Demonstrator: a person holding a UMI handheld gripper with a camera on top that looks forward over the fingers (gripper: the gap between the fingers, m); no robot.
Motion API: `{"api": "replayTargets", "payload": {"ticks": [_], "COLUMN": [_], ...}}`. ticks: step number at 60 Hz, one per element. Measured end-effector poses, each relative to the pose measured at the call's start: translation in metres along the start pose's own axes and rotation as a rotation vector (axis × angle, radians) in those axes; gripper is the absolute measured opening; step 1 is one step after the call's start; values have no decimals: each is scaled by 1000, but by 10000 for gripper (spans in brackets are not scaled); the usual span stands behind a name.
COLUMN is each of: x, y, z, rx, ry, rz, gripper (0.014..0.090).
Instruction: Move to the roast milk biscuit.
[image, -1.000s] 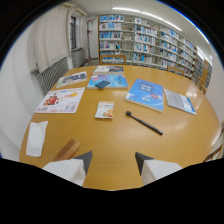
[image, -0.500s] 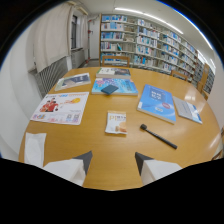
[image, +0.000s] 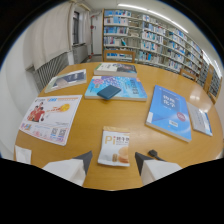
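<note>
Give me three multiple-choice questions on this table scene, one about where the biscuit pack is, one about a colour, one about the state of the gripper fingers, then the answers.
1. Where does the roast milk biscuit pack lie?
A. Between the two fingers, flat on the table
B. On top of the blue book
C. On the bookshelves

2. What colour is the cover of the large book beyond the right finger?
A. Red
B. Blue
C. Black

3. How do the gripper fingers stand?
A. Shut on the pack
B. Open, with a gap at either side of the pack
C. Shut on a flyer

Answers:
1 A: the pack rests on the wooden table with a fingertip at each side.
2 B: its cover is plainly blue.
3 B: table surface shows between each finger and the pack.
</note>
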Motion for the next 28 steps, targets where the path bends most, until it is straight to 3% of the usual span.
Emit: {"api": "replayTargets", "payload": {"ticks": [28], "x": [-1], "y": [-18], "z": [36], "rx": [-31], "ry": [-21], "rz": [13], "gripper": [843]}}
